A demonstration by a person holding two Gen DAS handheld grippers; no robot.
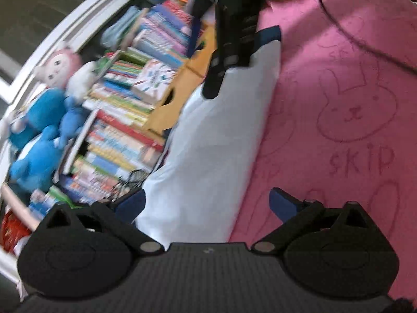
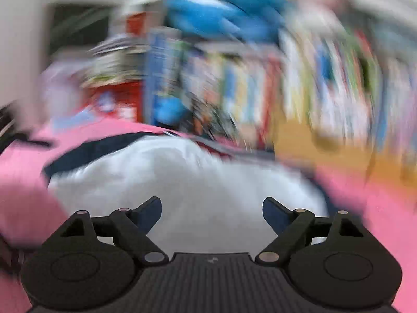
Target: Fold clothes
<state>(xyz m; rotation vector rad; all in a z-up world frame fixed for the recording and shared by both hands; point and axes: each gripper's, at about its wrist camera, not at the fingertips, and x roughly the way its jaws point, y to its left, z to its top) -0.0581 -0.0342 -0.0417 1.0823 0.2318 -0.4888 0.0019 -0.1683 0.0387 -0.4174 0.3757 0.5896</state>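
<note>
White soft-cloth garment with navy trim (image 1: 219, 140) lies in a long folded strip on the pink blanket printed with rabbit outlines (image 1: 338, 91), beside the bookshelf; likely light, limp, easily creased; best pinched at the navy-trimmed end or a corner. Left gripper (image 1: 206, 203) jaws spread wide, nothing between the pads; right gripper (image 2: 211, 210) likewise apart and empty above the white cloth. Blanket reads "SKIP" (image 1: 361, 160); right view too blurred for book titles.
</note>
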